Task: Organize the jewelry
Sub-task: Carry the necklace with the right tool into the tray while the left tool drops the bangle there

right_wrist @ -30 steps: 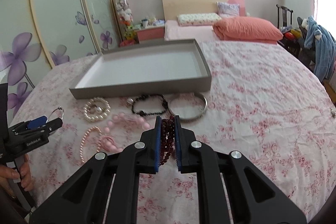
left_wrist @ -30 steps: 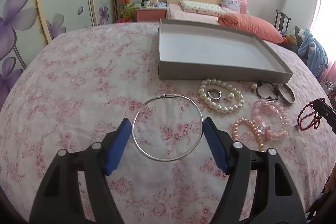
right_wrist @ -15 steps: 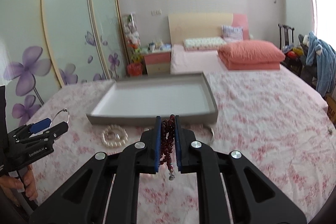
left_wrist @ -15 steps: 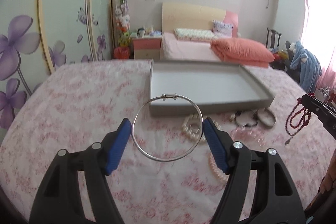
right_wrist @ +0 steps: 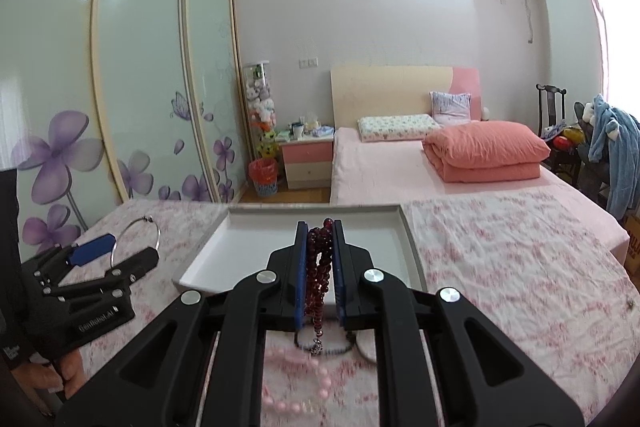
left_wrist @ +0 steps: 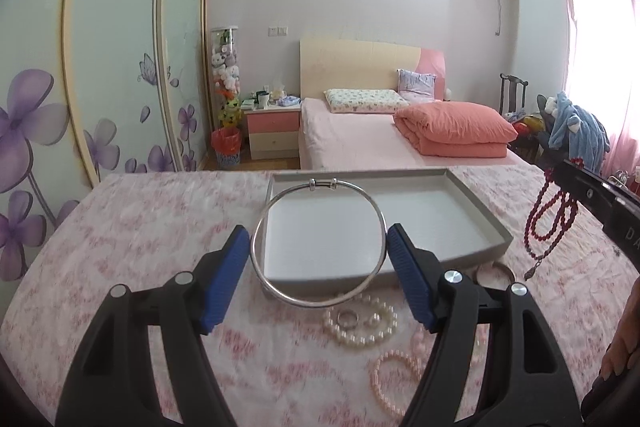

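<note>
My left gripper [left_wrist: 318,243] is shut on a thin silver bangle [left_wrist: 280,287], held by its sides in the air before the near edge of the grey tray [left_wrist: 496,227]. My right gripper [right_wrist: 320,239] is shut on a dark red bead necklace [right_wrist: 318,279] that hangs from it, raised over the tray's near wall [right_wrist: 192,281]. The necklace also shows in the left wrist view [left_wrist: 550,215], dangling right of the tray. The left gripper and bangle [right_wrist: 138,235] show in the right wrist view.
On the floral cloth below lie a white pearl bracelet [left_wrist: 362,323] with a ring [left_wrist: 348,319] inside, a pink pearl strand [left_wrist: 396,379], pink beads [right_wrist: 296,383] and a black bracelet [right_wrist: 328,349]. A bed [left_wrist: 380,143] with an orange quilt stands behind.
Both grippers have risen off the cloth with their jewelry and moved toward the tray. The bangle and the red necklace now hang in the air near the tray's near edge.
</note>
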Motion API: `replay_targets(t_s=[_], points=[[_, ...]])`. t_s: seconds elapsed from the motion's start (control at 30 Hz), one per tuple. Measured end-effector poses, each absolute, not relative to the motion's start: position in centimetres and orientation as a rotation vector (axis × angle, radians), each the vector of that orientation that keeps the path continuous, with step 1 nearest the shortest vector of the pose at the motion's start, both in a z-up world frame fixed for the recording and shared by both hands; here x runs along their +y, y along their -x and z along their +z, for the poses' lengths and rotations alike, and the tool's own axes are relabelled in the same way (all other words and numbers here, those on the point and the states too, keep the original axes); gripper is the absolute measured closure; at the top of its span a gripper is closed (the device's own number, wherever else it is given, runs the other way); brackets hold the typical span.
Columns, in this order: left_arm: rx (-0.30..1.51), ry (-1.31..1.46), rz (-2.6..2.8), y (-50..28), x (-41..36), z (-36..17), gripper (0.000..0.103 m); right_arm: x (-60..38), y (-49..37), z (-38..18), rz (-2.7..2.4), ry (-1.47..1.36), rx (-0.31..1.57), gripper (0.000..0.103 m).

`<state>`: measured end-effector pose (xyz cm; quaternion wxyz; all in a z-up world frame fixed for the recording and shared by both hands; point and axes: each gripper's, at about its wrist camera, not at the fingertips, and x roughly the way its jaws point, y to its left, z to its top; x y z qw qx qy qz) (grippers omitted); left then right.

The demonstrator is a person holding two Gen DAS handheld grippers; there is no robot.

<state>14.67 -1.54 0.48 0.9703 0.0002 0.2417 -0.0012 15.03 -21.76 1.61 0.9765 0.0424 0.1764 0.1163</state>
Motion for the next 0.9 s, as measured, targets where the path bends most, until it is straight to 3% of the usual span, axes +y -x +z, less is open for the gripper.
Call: replay_targets(t_s=[0.5, 0.9], points=[[0.551, -0.015, 0.003, -24.4, -2.8, -1.5, 0.034, -21.0, -23.7, 0.4, 0.219, -0.143, 0.429, 0.091], [0.686, -0.024, -0.009, -30.1, -2.4, -6.6, 0.034, -20.1, -30.9, -5.3, 0.206, -0.179, 0.686, 0.091]])
